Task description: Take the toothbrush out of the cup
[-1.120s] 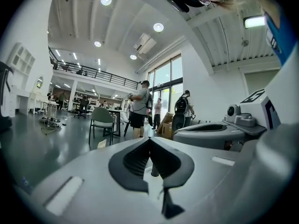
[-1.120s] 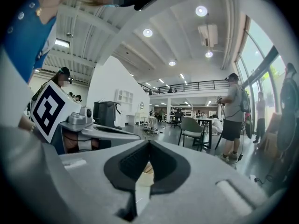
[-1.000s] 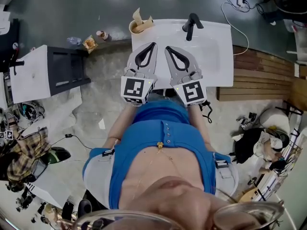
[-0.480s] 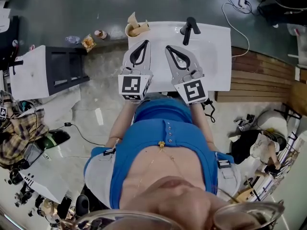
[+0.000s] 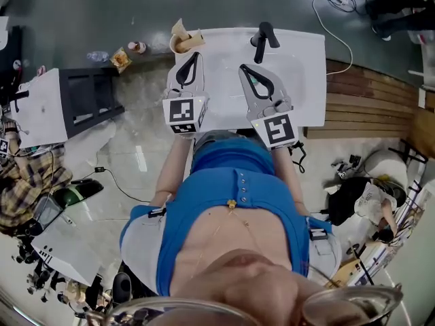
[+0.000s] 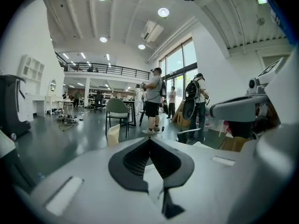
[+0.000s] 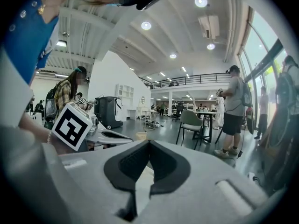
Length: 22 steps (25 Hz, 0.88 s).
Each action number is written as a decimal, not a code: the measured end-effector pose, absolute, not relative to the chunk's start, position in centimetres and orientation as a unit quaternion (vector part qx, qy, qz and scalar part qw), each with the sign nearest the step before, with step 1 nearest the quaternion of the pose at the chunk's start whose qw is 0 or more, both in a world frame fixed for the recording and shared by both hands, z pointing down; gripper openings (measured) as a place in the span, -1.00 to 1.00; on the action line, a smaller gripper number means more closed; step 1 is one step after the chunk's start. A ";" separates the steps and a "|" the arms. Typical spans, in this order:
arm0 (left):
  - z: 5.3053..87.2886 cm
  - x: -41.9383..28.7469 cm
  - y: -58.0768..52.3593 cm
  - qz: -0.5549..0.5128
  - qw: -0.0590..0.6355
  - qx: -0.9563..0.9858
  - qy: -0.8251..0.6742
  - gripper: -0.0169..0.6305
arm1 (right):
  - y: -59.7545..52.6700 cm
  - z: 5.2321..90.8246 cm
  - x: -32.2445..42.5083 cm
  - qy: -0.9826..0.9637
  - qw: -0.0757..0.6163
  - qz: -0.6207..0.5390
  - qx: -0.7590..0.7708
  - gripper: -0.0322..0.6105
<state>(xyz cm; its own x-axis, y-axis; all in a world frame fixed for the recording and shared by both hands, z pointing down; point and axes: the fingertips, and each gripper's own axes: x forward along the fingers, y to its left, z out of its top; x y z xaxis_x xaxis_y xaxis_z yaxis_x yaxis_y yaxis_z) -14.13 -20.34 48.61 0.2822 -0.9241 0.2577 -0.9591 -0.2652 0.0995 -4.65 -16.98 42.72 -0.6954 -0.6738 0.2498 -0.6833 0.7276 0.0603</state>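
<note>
A tan cup (image 5: 186, 42) stands on the far left corner of the white sink top (image 5: 306, 66), with a pale piece sticking up out of it; I cannot make out a toothbrush as such. My left gripper (image 5: 196, 55) is shut and empty, its tips just to the near right of the cup. In the left gripper view the cup (image 6: 113, 135) stands left of the closed jaws (image 6: 150, 139). My right gripper (image 5: 242, 68) is also shut and empty, over the basin in front of the black faucet (image 5: 262, 38). The right gripper view shows the cup (image 7: 140, 135) small, left of the tips (image 7: 149, 143).
A black and white stand (image 5: 71, 102) sits on the floor to the left of the sink. Wooden planks (image 5: 370, 104) lie to the right. Cables, bags and clutter cover the floor on both sides. People stand by tables and chairs (image 6: 117, 111) in the hall beyond.
My left gripper has moved away from me and to the left, closer to the cup. The right gripper has crept forward over the basin. Both have stayed shut.
</note>
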 end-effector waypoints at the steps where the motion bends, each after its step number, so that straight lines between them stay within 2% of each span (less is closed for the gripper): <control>1: 49.1 -14.2 -20.5 0.079 0.120 0.791 -0.595 -0.93 | -17.1 42.9 -4.4 -0.920 0.130 0.020 0.371 -0.89; 11: 53.1 -14.6 -22.0 0.132 0.121 0.782 -0.597 -0.77 | -17.4 43.7 -2.4 -0.910 0.137 0.033 0.390 -0.89; 18: 55.7 -14.7 -23.3 0.206 0.082 0.772 -0.595 -0.37 | -17.2 43.8 -1.1 -0.907 0.134 0.039 0.397 -0.89; 22: 56.9 -14.6 -23.9 0.241 0.056 0.768 -0.591 -0.32 | -17.2 43.8 -0.6 -0.906 0.133 0.042 0.400 -0.89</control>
<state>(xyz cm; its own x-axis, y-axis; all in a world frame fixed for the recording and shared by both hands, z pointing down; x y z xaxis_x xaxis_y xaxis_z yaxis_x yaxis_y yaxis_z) -14.62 -23.86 56.93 0.1861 -0.8802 0.4366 -0.9343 -0.2960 -0.1987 -0.58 -17.23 43.83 -0.6440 -0.7139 0.2749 -0.7364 0.6759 0.0300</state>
